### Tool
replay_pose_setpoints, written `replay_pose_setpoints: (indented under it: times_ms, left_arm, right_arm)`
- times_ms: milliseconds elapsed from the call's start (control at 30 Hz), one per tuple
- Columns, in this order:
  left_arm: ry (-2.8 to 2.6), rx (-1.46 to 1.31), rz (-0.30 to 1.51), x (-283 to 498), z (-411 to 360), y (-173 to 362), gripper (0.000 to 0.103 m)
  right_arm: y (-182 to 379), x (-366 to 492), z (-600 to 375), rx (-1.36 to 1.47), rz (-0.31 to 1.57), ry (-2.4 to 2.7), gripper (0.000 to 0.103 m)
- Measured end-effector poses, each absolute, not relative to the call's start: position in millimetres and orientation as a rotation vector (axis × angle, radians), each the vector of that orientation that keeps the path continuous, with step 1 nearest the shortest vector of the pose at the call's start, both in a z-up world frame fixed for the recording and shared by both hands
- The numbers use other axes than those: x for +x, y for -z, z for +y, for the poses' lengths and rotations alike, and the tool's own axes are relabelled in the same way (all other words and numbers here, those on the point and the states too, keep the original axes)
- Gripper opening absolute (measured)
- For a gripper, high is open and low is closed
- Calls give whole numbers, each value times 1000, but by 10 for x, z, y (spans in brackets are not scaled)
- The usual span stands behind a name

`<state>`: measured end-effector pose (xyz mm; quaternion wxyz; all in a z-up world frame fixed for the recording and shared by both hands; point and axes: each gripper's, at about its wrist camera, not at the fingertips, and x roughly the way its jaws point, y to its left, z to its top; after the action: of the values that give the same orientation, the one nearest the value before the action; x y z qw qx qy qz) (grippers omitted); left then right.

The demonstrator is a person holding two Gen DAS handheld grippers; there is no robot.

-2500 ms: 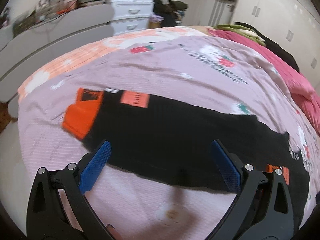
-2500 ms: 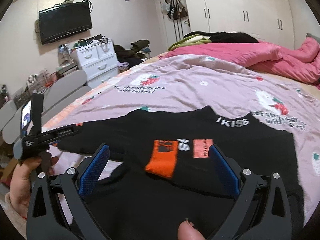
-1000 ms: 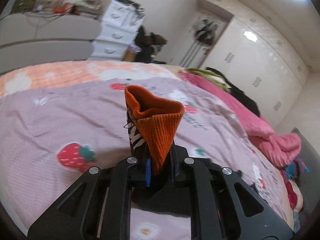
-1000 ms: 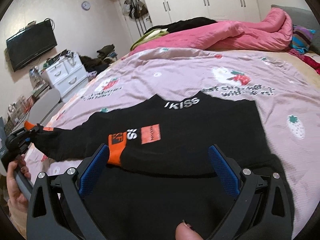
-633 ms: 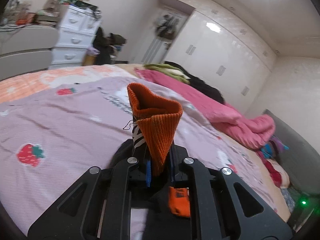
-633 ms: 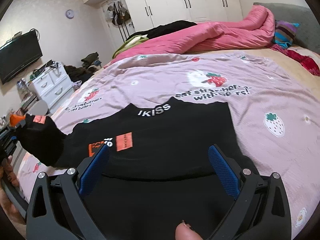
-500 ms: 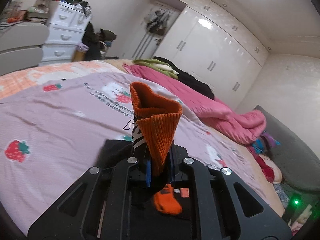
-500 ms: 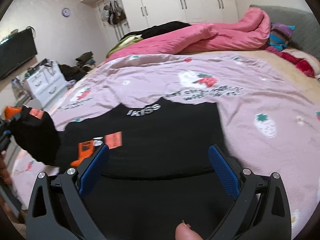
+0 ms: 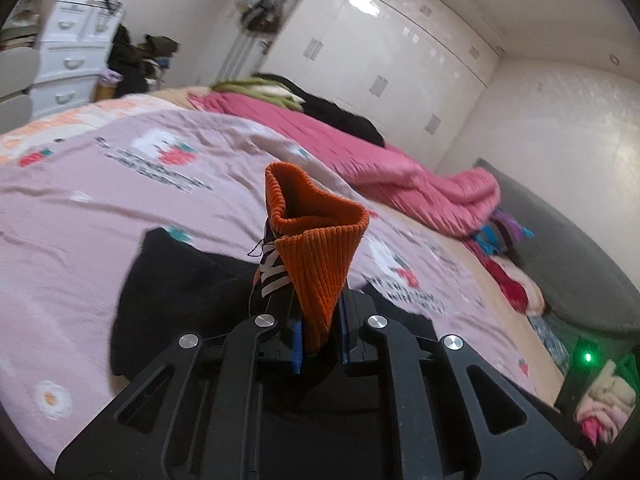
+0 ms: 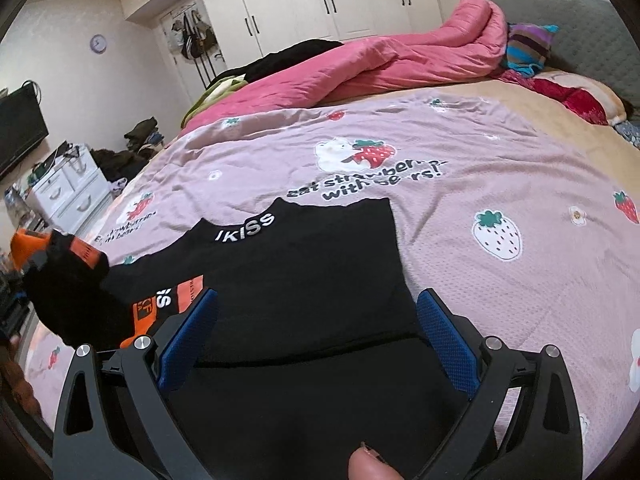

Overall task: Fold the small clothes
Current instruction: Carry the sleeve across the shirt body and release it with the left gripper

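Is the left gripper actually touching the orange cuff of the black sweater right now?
Touching. The left wrist view shows the left gripper shut, its blue pads pressing both sides of the orange cuff.

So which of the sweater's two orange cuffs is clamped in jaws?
The ribbed orange cuff in the shut left gripper; the other orange cuff lies on the black sweater.

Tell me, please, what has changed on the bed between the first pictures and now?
The left gripper, open above the sleeve at first, has shut on the sleeve's orange cuff, lifted it off the bedsheet and carried it over the black sweater, toward the other folded sleeve. The right gripper stays open over the sweater, which still lies flat.
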<state>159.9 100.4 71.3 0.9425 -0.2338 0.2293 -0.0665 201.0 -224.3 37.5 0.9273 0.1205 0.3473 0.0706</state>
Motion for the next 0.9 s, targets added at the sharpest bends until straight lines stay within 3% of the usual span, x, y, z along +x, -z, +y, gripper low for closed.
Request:
replay_pose_setpoints:
  times_ms: [567,633,700,767,900]
  left_arm:
    - [324,-266,691,1950,67,-146,7]
    - [366,-243,707,1965,4,-112,12]
    - [393,-229,720,1978,-37,-88,28]
    - [404,-238,733,1987,-34,-75,35]
    - [439,-272,733,1995,56,-123,58]
  right_arm:
    - [-314,2052,-2741,407,725,-73,99]
    - [-299,2060,-2769,419,730,-68,99]
    - [-285,2064,-2794,431,734,-70,99]
    - [-268,2072,-2803,441,740,-77,99]
    - [-231,2106,-2739,432,760,-101,99]
